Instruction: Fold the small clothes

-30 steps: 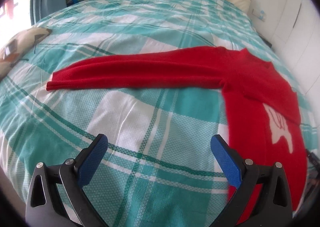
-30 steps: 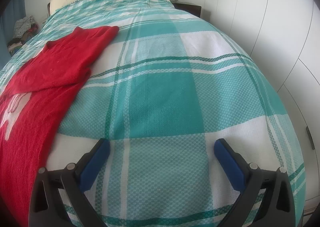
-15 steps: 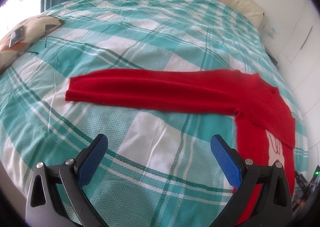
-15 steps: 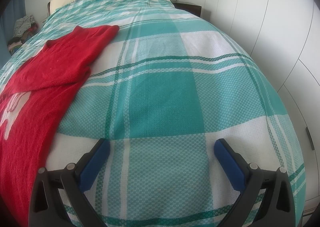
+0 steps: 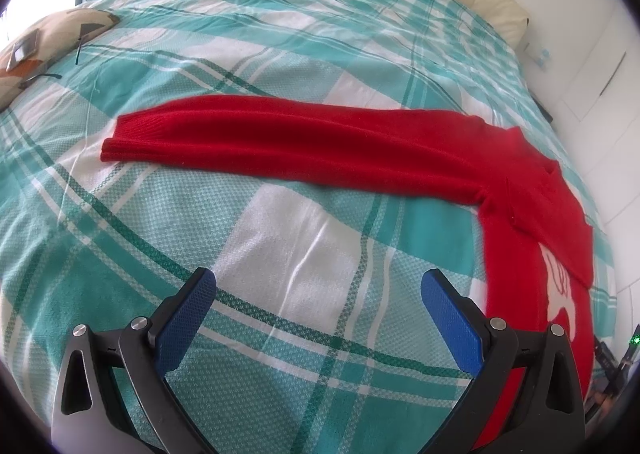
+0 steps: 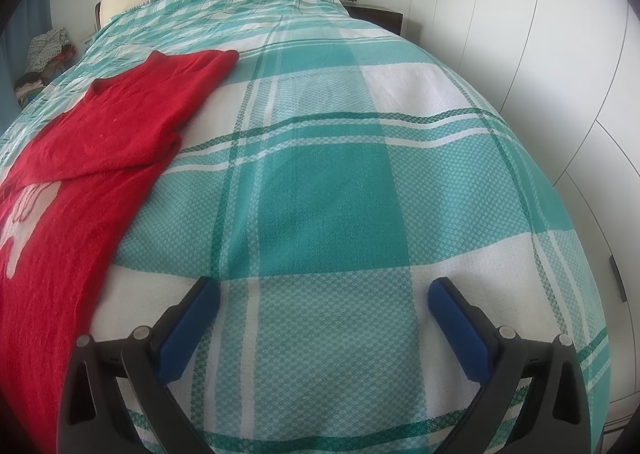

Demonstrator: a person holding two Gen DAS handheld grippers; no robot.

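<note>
Your left gripper [image 5: 318,292], jaws apart and empty, had swung toward the red knit sweater's [image 5: 520,214] outstretched sleeve [image 5: 280,142], so folding that sleeve looked next.

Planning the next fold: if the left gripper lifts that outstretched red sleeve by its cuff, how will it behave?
Probably floppy: the sleeve lies limp and flat on the bedspread, so it should drape from the cuff. Likely light, being thin knit. It may drag rather than slide, since both fabrics look textured.
</note>
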